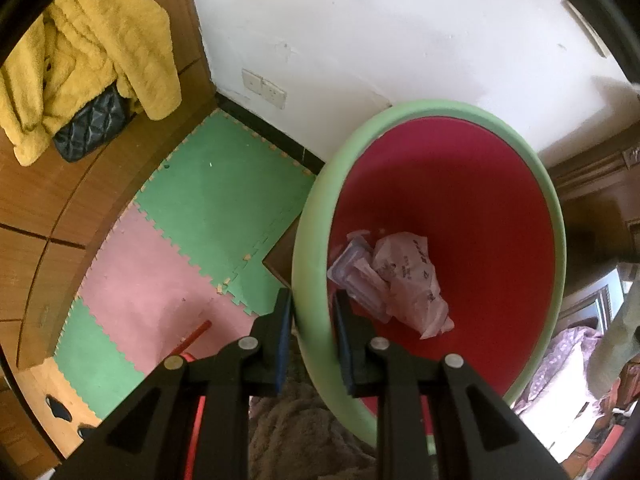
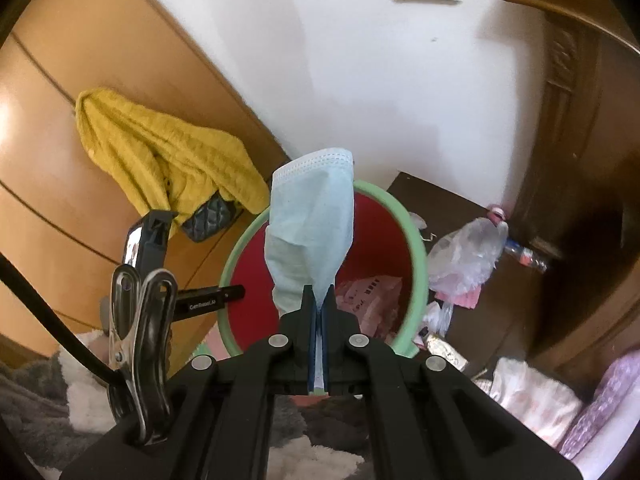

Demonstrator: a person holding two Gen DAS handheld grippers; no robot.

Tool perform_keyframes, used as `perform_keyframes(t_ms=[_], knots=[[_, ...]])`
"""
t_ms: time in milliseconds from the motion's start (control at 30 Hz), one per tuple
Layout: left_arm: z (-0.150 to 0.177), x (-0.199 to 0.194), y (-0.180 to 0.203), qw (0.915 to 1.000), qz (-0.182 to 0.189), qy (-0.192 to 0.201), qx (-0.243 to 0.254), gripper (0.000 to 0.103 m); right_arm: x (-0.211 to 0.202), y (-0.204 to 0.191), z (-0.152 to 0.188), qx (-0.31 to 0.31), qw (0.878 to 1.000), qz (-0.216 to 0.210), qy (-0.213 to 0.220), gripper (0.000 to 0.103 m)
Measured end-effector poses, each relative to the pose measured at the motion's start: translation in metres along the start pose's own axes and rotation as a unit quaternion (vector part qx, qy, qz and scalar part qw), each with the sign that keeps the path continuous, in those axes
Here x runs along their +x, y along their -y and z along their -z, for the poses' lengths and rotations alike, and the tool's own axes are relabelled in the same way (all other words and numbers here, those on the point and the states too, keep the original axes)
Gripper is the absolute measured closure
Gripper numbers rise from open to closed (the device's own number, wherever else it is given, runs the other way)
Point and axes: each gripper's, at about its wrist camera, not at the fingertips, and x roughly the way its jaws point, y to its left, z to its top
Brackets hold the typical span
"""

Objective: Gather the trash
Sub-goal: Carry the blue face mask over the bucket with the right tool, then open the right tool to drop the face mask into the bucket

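Left gripper [image 1: 312, 312] pointed straight down, jaws narrow and clamped on the green rim of the bin [image 1: 308, 240], one pad outside the rim, one inside. Right gripper [image 2: 319, 300] was closed tight on a light blue face mask [image 2: 310, 220], which stood up from the jaws and hung over the bin [image 2: 416, 248] opening. The bin had a red interior; crumpled pink-printed wrappers [image 1: 404, 276] lay at its bottom. Bin stood near the white wall, beside green and pink foam mats [image 1: 208, 200]. More trash lay on the dark floor right of the bin: a clear plastic bag [image 2: 468, 256] and a bottle [image 2: 526, 256]. A yellow coat [image 1: 88, 64] lay over a black quilted bag [image 1: 92, 128] against the wood cabinet.
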Motion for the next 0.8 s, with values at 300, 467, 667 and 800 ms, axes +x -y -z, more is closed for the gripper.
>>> perform_keyframes(t_ms=[300, 467, 667, 800], knots=[[0.0, 0.001, 0.0, 0.9999, 0.0, -0.001, 0.012, 0.082, 0.027, -0.018, -0.009, -0.03, 0.999, 0.002, -0.024, 0.1], [-0.002, 0.001, -0.001, 0.9999, -0.002, -0.002, 0.017, 0.082, 0.035, -0.023, -0.012, -0.04, 0.999, 0.011, -0.025, 0.099], [-0.002, 0.001, -0.003, 1.0, 0.004, 0.0, 0.008, 0.082, 0.037, -0.032, -0.017, -0.051, 0.998, 0.019, -0.026, 0.096], [-0.002, 0.001, -0.006, 0.9999, 0.01, 0.005, -0.001, 0.082, 0.037, -0.036, -0.015, -0.064, 0.997, 0.03, -0.033, 0.068]])
